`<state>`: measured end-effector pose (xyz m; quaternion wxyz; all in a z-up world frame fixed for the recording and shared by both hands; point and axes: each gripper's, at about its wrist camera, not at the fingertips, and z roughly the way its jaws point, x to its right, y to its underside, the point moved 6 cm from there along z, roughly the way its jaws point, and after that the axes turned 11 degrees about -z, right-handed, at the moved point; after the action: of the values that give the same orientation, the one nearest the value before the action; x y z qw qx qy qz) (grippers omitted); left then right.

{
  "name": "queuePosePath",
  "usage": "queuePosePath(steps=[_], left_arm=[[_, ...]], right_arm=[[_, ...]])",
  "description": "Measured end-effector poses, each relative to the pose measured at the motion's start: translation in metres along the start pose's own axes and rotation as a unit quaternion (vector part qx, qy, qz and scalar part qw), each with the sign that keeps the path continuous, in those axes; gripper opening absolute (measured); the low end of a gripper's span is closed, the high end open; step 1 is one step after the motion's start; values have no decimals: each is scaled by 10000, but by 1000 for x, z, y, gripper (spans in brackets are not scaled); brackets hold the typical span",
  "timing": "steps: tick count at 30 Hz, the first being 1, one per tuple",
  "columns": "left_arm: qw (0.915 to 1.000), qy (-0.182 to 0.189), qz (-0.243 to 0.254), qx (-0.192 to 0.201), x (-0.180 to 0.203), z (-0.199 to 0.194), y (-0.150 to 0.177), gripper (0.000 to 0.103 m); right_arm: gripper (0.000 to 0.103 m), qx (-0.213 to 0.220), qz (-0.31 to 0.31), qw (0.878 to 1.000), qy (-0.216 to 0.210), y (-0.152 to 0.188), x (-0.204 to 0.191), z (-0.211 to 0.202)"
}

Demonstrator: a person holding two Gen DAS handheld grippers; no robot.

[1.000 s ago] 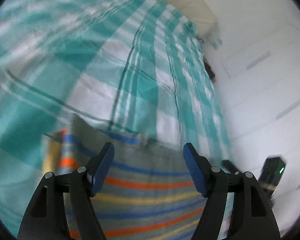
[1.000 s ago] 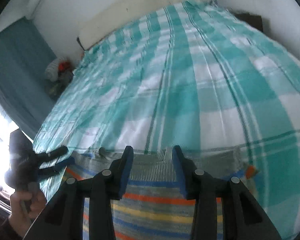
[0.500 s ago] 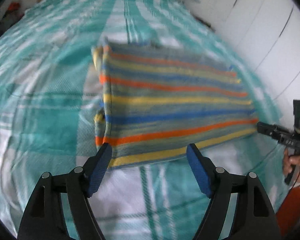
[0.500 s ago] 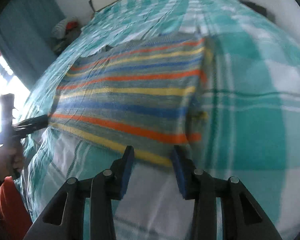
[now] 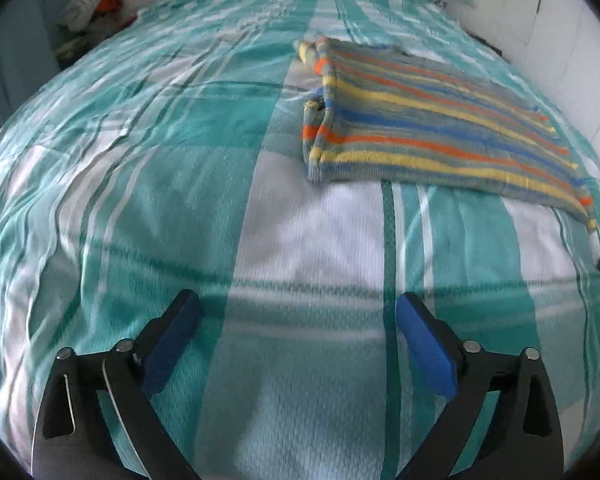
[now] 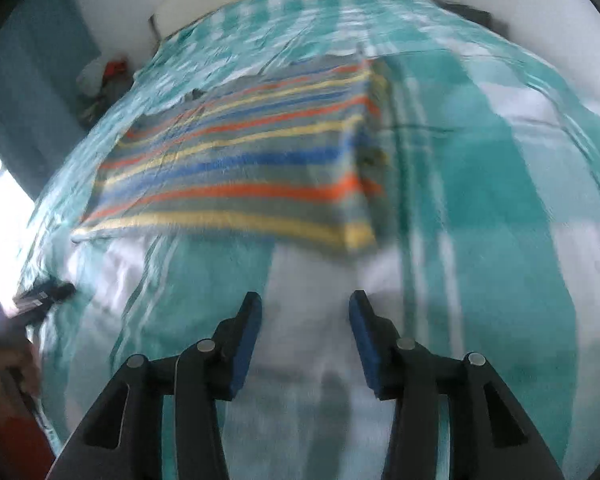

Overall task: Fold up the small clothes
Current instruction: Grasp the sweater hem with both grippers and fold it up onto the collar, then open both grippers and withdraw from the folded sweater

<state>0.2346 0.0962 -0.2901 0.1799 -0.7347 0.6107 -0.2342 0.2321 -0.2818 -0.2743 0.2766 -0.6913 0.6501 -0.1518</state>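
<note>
Since the left tongs (image 5: 298, 334) hang low in the left wrist view with nothing between them, their jaws opening wide over the checked bed (image 5: 140, 168), the striped sweater (image 5: 428, 128) lies released in the upper right of the frame, folded flat. In the right wrist view the right tongs (image 6: 305, 334) are also empty and opening, low in the frame, with the sweater left of centre above them. One fold looks done; the next likely calls for reaching back to an edge.
</note>
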Motion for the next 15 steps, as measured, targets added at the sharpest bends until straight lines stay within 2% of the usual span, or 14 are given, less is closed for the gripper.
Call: queuePosePath(steps=[2,5,11,15], left_arm=[[9999,-102,74,77,3,0,2,101],[9996,-194,147,105,6,1,3,102],[9998,-132,114,73,5,1,4,102],[9998,-132,117,78,4,1,4,102]], right_arm=[[56,38,89,9999,72,13,2,-9],[58,186,63,9997,164,30,3,-13],[66,382,-248,9975,531,32,-11,-6],[67,424,-321,9968,605,34,-13,-4]])
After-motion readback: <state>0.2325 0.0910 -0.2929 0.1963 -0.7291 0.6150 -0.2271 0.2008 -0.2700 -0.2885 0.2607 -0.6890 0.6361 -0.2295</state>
